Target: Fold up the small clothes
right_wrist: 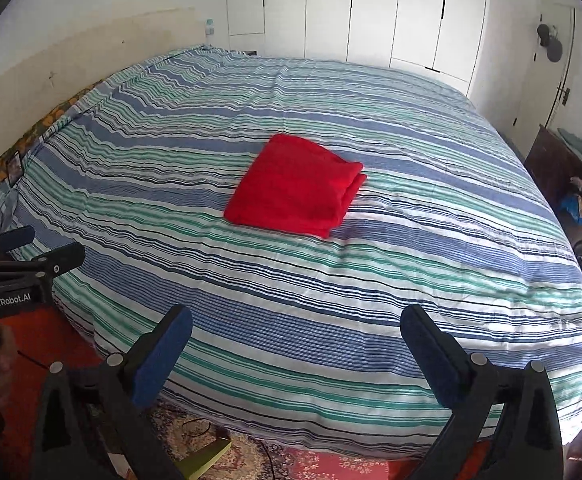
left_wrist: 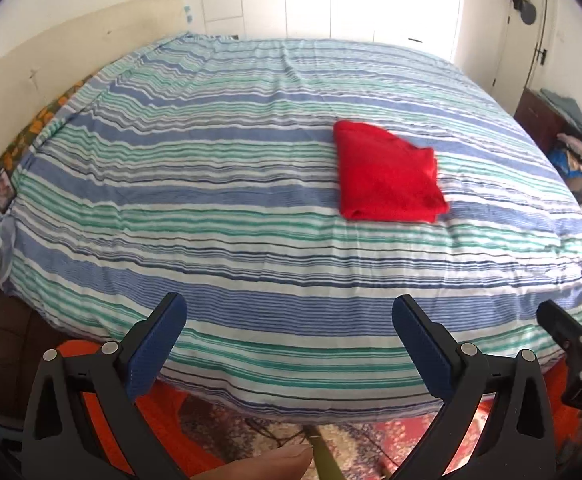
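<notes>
A red garment (right_wrist: 296, 186) lies folded into a compact, roughly square bundle on the bed (right_wrist: 411, 280). It rests flat on the striped blue, green and white cover, near the middle of the mattress, with its stacked fold edges facing the right side of the bed.

The left gripper (left_wrist: 289, 320) is held over the near edge of the bed, well apart from the garment. Its jaws stand wide open, and the blue pads (left_wrist: 153, 354) grip nothing.

The right gripper (right_wrist: 297, 330) is likewise held at the near edge, well apart from the garment. Its jaws are spread wide, with nothing between them.

In the right wrist view the left gripper appears at the left edge, and its black body carries white lettering that reads "GenRobot.AI" (right_wrist: 8, 301). In the left wrist view a part of the right gripper's body at the right edge shows the letters "DA"; the remainder is cut off.

A patterned red rug (right_wrist: 331, 466) covers the floor below the bed.
</notes>
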Action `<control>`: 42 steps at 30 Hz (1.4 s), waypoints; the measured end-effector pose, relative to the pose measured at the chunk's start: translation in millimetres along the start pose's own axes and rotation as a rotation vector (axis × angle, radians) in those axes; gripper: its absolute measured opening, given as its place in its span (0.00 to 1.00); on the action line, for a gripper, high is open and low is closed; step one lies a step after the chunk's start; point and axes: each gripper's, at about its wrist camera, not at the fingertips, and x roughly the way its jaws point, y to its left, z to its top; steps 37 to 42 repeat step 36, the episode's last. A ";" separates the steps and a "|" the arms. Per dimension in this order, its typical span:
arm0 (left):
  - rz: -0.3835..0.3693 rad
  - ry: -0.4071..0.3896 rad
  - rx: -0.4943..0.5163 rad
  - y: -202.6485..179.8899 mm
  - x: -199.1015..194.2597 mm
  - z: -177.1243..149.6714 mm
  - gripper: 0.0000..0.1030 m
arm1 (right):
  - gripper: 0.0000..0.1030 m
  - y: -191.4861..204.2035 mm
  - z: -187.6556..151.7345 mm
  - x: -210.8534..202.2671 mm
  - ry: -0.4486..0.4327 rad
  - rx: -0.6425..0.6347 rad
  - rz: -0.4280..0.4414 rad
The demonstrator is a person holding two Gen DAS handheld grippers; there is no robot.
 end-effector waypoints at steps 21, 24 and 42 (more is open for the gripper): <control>0.034 0.022 0.073 -14.4 -3.8 -4.2 0.98 | 0.99 3.0 -8.1 -10.5 0.013 -0.016 -0.066; 0.030 0.026 0.076 -15.2 -2.5 -4.4 0.98 | 0.99 2.7 -8.1 -9.8 0.015 -0.017 -0.067; 0.015 0.025 0.075 -17.3 -1.7 -7.3 0.98 | 0.99 3.2 -9.1 -6.3 0.016 -0.006 -0.061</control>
